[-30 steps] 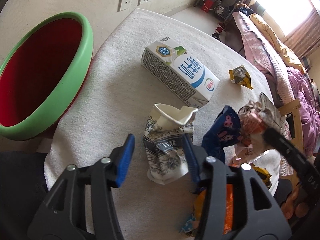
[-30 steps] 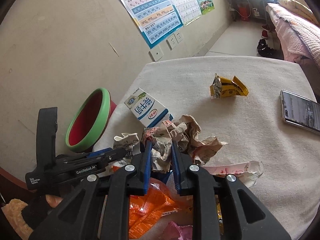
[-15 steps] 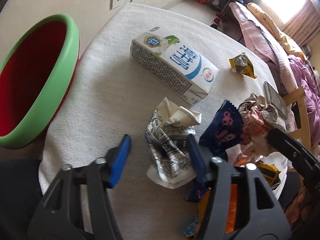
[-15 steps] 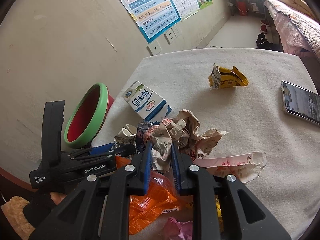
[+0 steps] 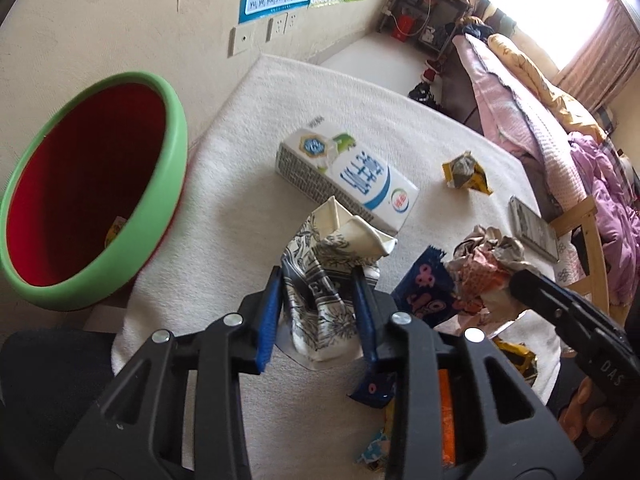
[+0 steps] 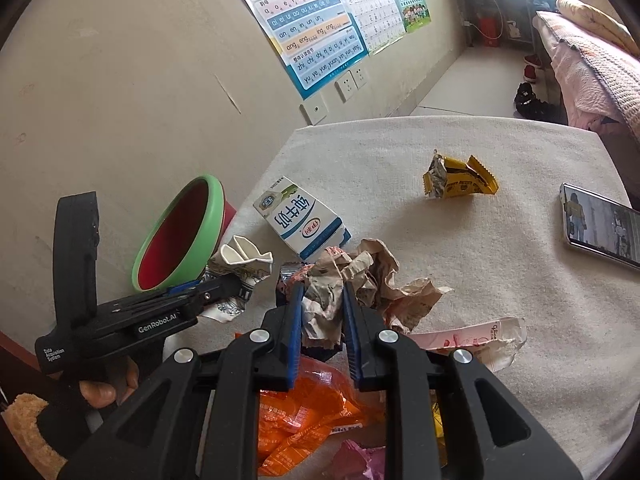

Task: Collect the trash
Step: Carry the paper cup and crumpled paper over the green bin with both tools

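**Both grippers clamped on trash at the near table edge**

Through the left wrist camera I am seeing my left gripper (image 5: 318, 304) with its blue pads pressing on the crumpled paper cup (image 5: 332, 264); the jaws have just been closing onto it. Only this view is showing the inside of the green-rimmed red bin (image 5: 96, 196), which is standing off the table's left edge, with a small scrap lying at its bottom. It is also showing the blue snack wrapper (image 5: 428, 292) just right of the cup.

Through the right wrist camera I am seeing my right gripper (image 6: 322, 312) clamped on the crumpled brown paper wad (image 6: 352, 276). Only this view is showing the orange packet (image 6: 304, 412) under that gripper, the pink-and-clear wrapper (image 6: 468, 340) on its right, and the person's hand (image 6: 104, 384) around the left tool's handle.

Farther out, both views are showing the milk carton (image 5: 352, 176) lying on its side on the white table cover (image 6: 500, 280), touching the cup's far rim in the left view. Beyond it the yellow wrapper (image 6: 460, 180) is lying well apart, and the phone (image 6: 600, 224) is resting face up near the right edge. The wall posters (image 6: 316, 28) are legible in the right view only.
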